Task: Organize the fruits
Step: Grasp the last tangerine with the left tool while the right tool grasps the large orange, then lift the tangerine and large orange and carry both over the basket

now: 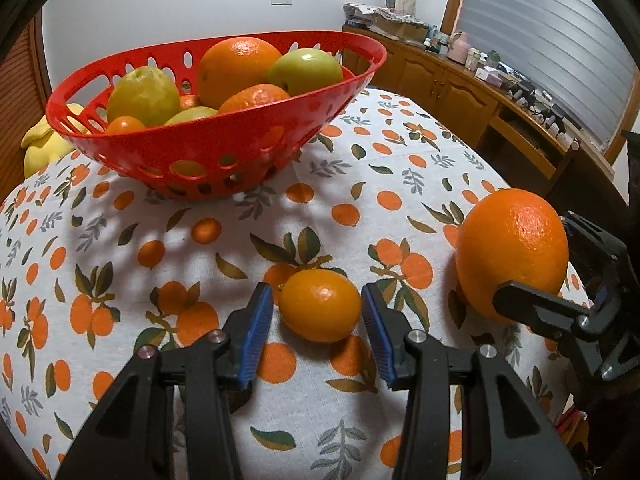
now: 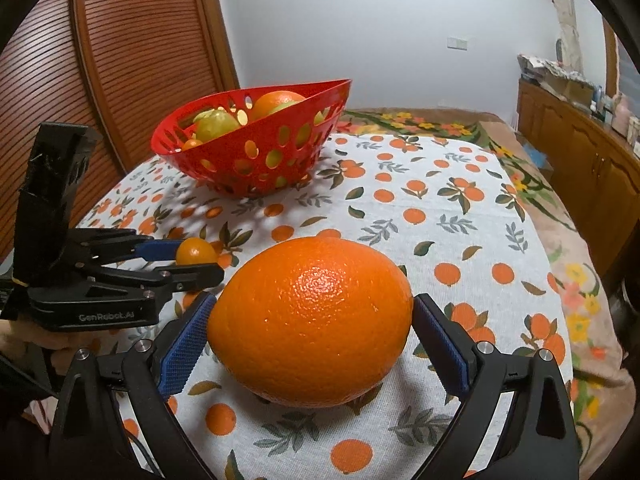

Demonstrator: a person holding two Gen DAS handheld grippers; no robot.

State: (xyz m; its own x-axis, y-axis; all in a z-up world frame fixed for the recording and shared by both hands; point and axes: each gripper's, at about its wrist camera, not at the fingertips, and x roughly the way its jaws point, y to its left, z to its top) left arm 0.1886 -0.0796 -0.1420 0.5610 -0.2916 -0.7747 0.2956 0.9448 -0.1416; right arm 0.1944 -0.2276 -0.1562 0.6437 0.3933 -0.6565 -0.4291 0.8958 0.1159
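A small orange [image 1: 320, 306] lies on the orange-print tablecloth [image 1: 208, 360] between the blue pads [image 1: 258, 320] of my left gripper [image 1: 318, 316]. A thin strip of cloth shows on each side of it, so the jaws stand open around it. A large orange [image 2: 310, 320] rests on the cloth inside my right gripper [image 2: 312, 344]. One of its pads [image 2: 188, 344] lies against the fruit's left side and the other sits at its right edge; whether they press is unclear. The red perforated basket [image 1: 216, 160] stands farther back.
The basket holds green apples [image 1: 144, 94], a big orange [image 1: 236, 68] and smaller oranges. A yellow soft toy [image 1: 42, 148] sits behind it at the left. Wooden cabinets [image 1: 460, 88] with clutter run along the right. A louvred wooden door [image 2: 132, 60] is at the left.
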